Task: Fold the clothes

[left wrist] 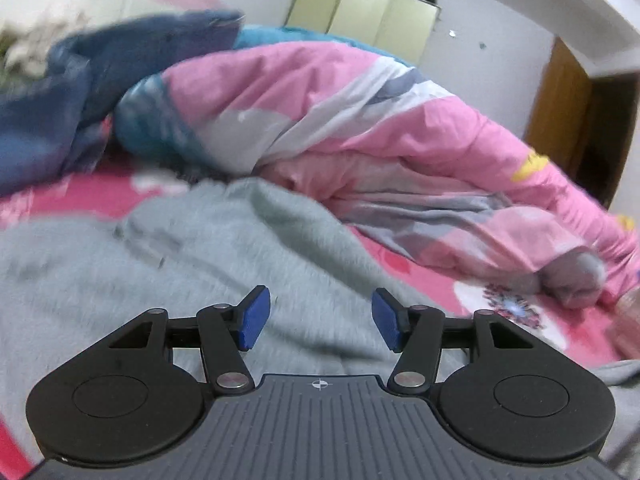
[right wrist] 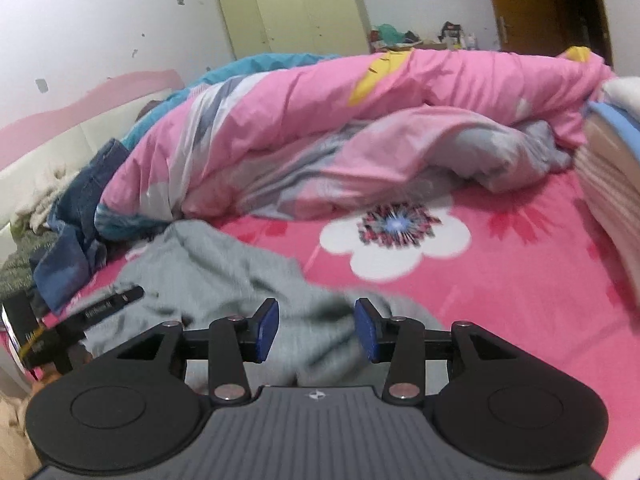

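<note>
The grey sweater (right wrist: 224,264) is seen lying crumpled on the pink flowered bedsheet (right wrist: 500,280), near the bed's left side in the right wrist view. The left hand-held gripper (left wrist: 320,318) is held released above the grey knit, nothing being clamped between its blue pads (left wrist: 252,318). The right hand-held gripper (right wrist: 317,330) is likewise released, poised over the sweater's near edge. A pink quilt (right wrist: 320,112) and blue jeans (right wrist: 76,216) are heaped behind.
</note>
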The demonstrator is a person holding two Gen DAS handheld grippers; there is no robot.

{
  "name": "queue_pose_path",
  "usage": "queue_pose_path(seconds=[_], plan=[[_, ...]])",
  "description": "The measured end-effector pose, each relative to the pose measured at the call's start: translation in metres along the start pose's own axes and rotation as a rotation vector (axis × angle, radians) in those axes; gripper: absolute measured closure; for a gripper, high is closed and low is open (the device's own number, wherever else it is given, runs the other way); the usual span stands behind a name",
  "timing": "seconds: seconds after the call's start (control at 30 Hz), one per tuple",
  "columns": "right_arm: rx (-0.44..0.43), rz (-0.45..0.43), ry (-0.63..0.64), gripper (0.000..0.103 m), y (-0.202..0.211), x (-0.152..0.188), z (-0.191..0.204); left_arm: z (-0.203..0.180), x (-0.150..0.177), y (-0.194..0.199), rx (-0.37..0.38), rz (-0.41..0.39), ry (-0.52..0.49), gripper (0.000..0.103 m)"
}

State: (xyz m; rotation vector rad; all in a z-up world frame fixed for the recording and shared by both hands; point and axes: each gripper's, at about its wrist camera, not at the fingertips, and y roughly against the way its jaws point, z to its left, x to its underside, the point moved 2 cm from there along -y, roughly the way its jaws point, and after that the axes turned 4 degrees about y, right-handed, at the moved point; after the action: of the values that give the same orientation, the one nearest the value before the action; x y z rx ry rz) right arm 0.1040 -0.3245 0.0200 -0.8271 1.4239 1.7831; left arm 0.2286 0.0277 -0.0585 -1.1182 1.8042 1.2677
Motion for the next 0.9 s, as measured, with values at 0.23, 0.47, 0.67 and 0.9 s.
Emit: queue_pose_path(seconds=[0.23,0.47,0.67,0.9], plan=[[-0.113,0.192,0.050,0.034,-0.146,-0.075,0.020,-0.015,-0.014,-0.070,-0.105,0.138,-0.043,0.047],[-0.075,0.525,-0.029,0.045,-0.309,-0.076,0.022,0.011,-0.014,-0.094,-0.173,0.193,0.047,0.048],[-0.034,0.559,0.095,0.101,-0.318,-0.053,0.039,0.017,-0.009,-0.102,-0.210,0.198,0.023,0.048],[0.113,0.339,0.206,0.102,-0.279,-0.097,0.046,0.015,-0.009,-0.106,-0.239,0.196,0.007,0.048]])
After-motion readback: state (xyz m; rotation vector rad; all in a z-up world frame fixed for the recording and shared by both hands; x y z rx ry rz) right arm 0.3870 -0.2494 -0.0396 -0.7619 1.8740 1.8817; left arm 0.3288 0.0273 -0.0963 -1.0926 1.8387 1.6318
